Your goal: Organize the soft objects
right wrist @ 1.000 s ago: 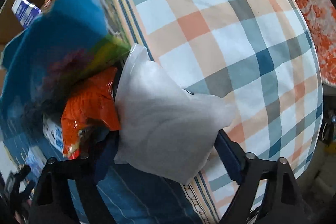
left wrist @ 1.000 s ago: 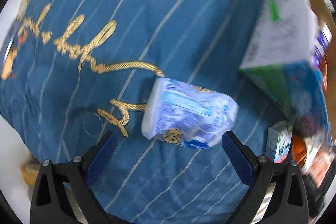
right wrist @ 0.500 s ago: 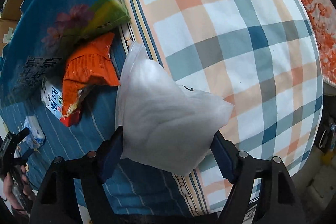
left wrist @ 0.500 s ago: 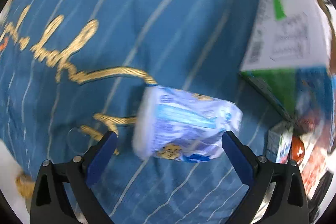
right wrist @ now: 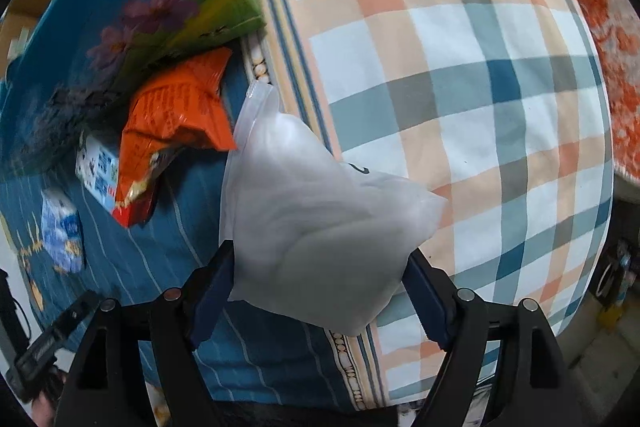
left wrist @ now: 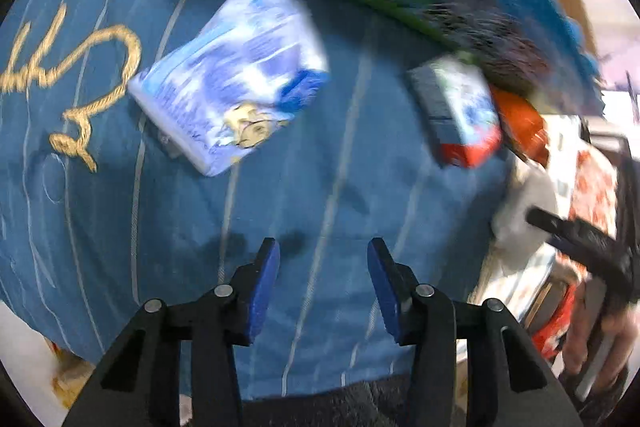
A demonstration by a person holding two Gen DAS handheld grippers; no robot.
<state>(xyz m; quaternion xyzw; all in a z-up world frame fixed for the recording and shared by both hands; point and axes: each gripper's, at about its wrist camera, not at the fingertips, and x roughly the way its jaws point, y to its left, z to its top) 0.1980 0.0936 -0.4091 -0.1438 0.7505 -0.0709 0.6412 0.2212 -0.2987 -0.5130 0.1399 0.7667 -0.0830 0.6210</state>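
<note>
A blue-and-white tissue pack lies on the blue striped pillow, ahead and left of my left gripper. That gripper is shut with nothing between its blue pads. My right gripper grips a white puffy plastic bag over the seam between the blue pillow and a plaid pillow. Its jaws are easing open slightly while the pads still press the bag's sides. The left wrist view is blurred.
An orange snack bag, a small carton and a big blue flowered pack are piled at the blue pillow's far edge. An orange-and-white cloth lies right of the plaid pillow. A person's hand shows at the right.
My left gripper's jaws have closed in empty and it has swung right, away from the tissue pack. The right gripper has shifted a little, with the white bag still in it.
</note>
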